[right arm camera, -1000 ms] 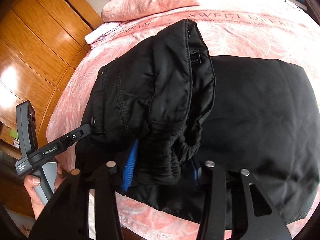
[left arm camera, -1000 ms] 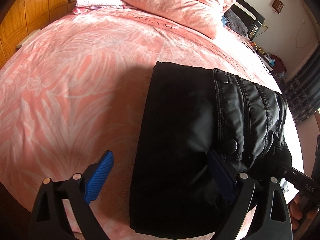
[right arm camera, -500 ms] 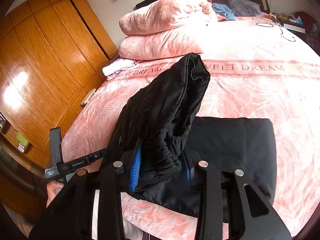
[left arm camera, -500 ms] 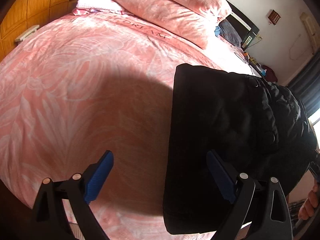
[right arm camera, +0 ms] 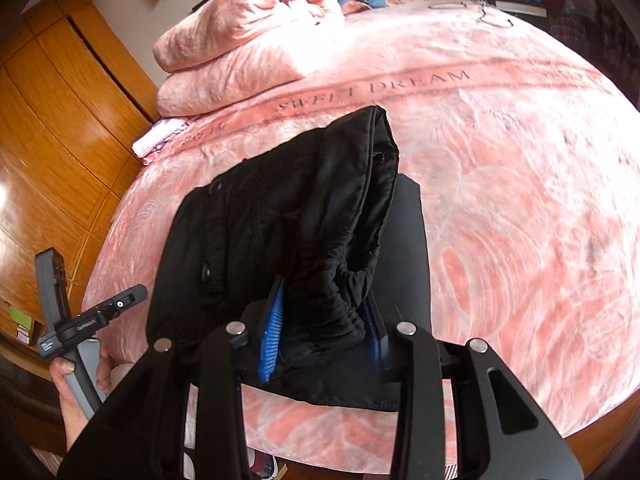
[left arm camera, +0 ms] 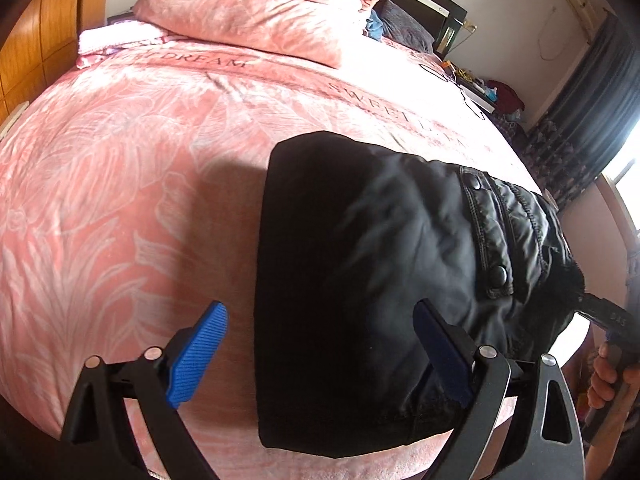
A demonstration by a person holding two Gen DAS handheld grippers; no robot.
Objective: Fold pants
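The black padded pants (left arm camera: 372, 264) lie partly folded on the pink bed near its front edge. My left gripper (left arm camera: 320, 344) is open and empty, its blue pads either side of the pants' left edge, just above the cloth. My right gripper (right arm camera: 324, 332) is shut on the elastic waistband of the pants (right arm camera: 320, 240) and holds that end raised above the flat folded layer. The left gripper's handle and the hand holding it (right arm camera: 76, 332) show at the left of the right wrist view.
A pink bedspread (left arm camera: 120, 184) printed "SWEET DREAM" covers the bed. Pink pillows (right arm camera: 240, 52) are stacked at the head. A wooden wardrobe (right arm camera: 52, 152) stands at the left. A cluttered bedside table (left arm camera: 480, 92) and dark curtains (left arm camera: 588, 92) are at the far right.
The right gripper has carried the waistband end up and then down again toward the flat layer. The left gripper stays open beside the pants' left edge.
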